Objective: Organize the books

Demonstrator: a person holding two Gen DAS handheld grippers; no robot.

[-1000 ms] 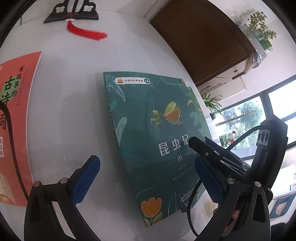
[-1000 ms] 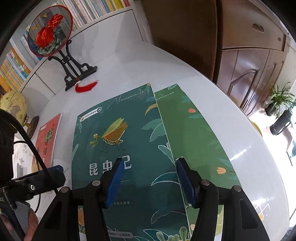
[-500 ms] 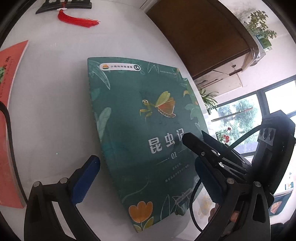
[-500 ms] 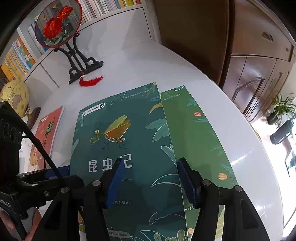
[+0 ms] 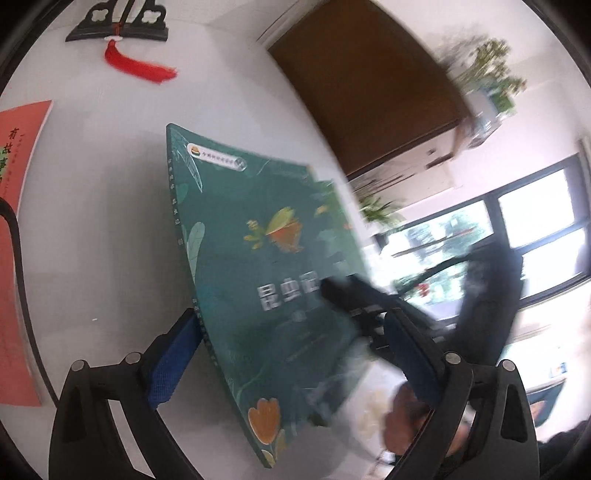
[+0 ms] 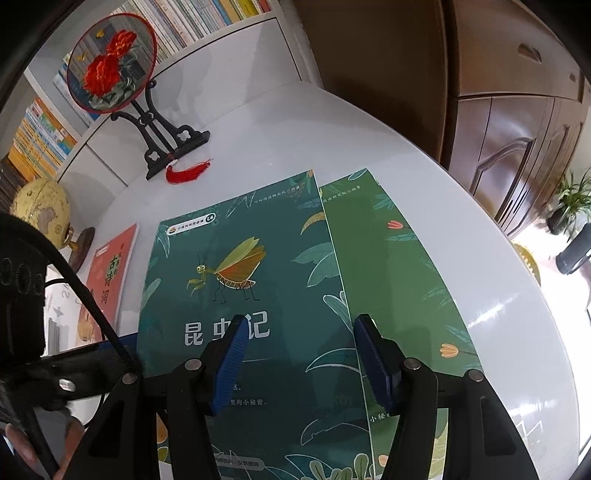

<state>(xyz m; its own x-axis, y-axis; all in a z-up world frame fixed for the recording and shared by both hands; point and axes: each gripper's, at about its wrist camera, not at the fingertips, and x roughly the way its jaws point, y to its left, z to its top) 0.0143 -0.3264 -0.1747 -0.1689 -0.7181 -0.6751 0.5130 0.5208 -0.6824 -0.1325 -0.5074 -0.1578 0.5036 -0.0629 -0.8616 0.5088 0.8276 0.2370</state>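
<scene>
A dark green book with a mantis on its cover (image 5: 266,266) lies on the white table, overlapping a lighter green book (image 6: 388,280) on its right. My left gripper (image 5: 291,352) straddles the dark book's near end; its jaws are wide and closing. The left pad (image 5: 177,354) sits at the book's spine edge, and the picture is blurred. In the right wrist view one blue finger (image 6: 122,341) of that gripper shows at the book's left edge. My right gripper (image 6: 299,354) hovers half open over the dark green cover (image 6: 280,229), gripping nothing. An orange book (image 6: 107,280) lies further left.
A round fan ornament (image 6: 110,66) on a black stand with a red tassel (image 5: 136,68) stands at the table's back. A globe (image 6: 40,210) is at the left, a bookshelf (image 6: 207,18) behind, brown cabinets (image 6: 517,147) to the right. The table's rim (image 6: 517,280) curves on the right.
The left gripper has swung towards the dark green book, whose spine now meets the left pad. In the right wrist view the left gripper has drawn up to the book's left edge. The right gripper kept still.
</scene>
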